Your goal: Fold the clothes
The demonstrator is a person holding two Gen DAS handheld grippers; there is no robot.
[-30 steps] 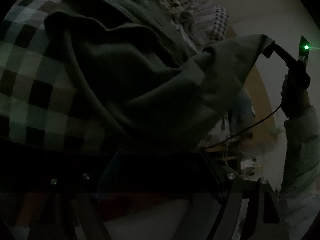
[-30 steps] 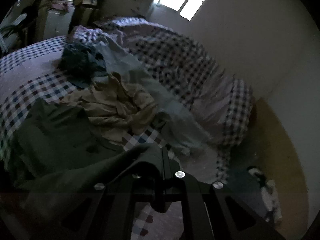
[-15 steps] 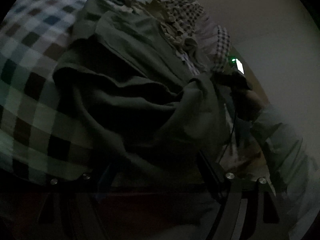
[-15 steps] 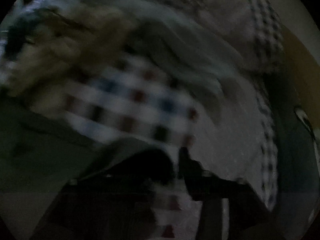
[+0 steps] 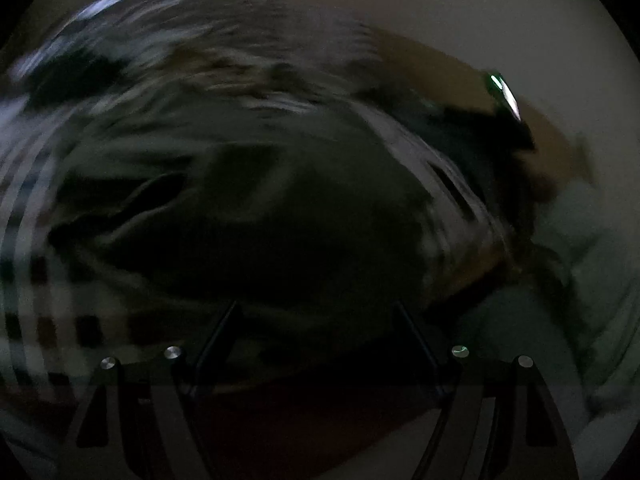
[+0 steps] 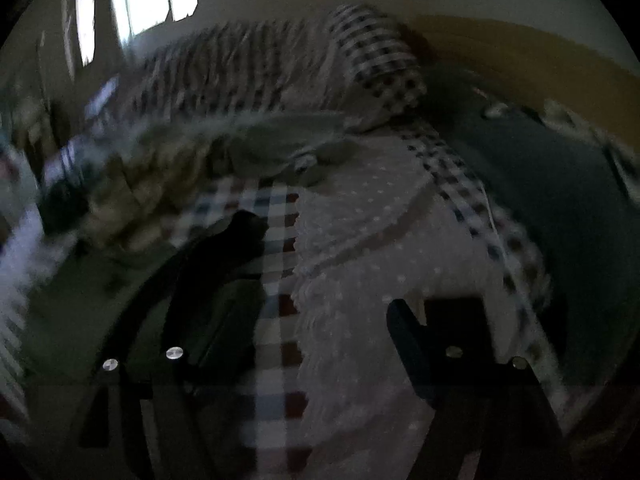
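Dark green garment on checked bed; both views dim and motion-blurred.

The dark green garment (image 5: 280, 208) lies bunched on the checked bedspread (image 5: 36, 240), filling the middle of the left wrist view. The left claw (image 5: 316, 320) shows 2 thin fingers (image 5: 218, 340) set well apart, their tips lost in the dark cloth; whether they pinch fabric cannot be told. The right claw (image 6: 324, 268) stands with its 2 fingers (image 6: 404, 336) wide apart, nothing between them, over a white dotted cover (image 6: 360, 240) and a checked strip. Its left finger lies against the garment's edge (image 6: 100, 300). A tan garment (image 6: 132, 200) sits crumpled farther up the bed. A window (image 6: 136, 4) glows at upper left.
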